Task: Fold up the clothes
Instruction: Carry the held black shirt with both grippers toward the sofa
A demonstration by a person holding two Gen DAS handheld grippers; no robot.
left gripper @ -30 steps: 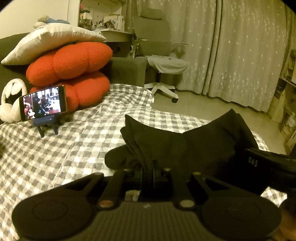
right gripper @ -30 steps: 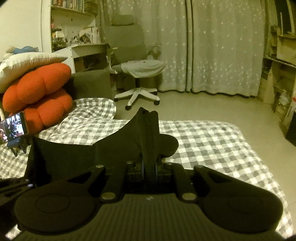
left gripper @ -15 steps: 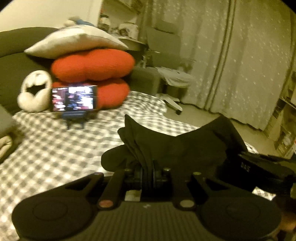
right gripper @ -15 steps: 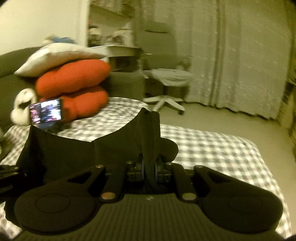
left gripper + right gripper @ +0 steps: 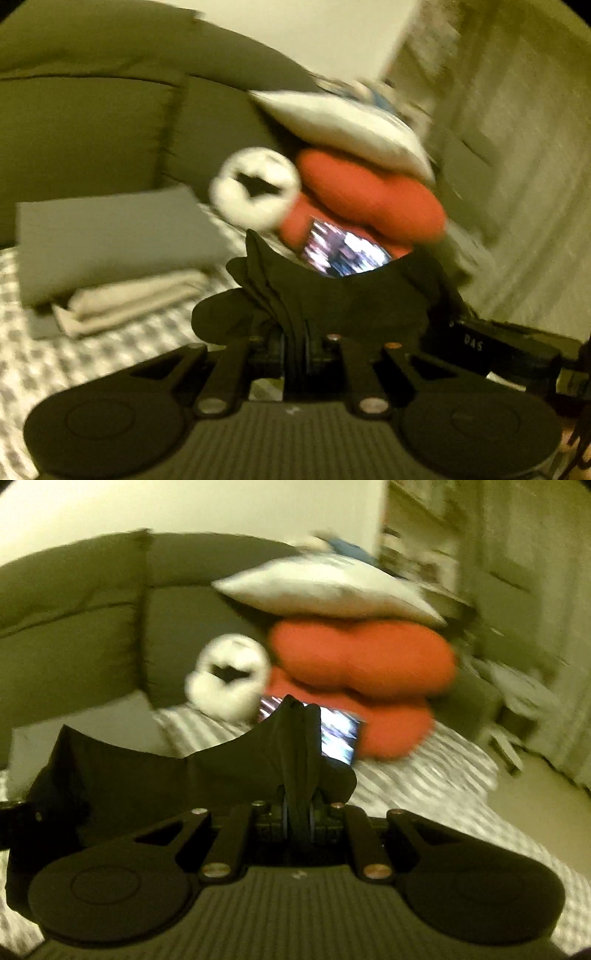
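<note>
a: where the black garment hangs between the two tools, what grips it?

b: left hand-held gripper, clenched on a bunched edge of the cloth; right hand-held gripper, likewise clenched on the opposite edge.

a: and its position?

b: stretched between them, raised above the checked bed cover. behind: red cushions, white pillow on top, a lit phone, folded beige cloth. both views blurred.
</note>
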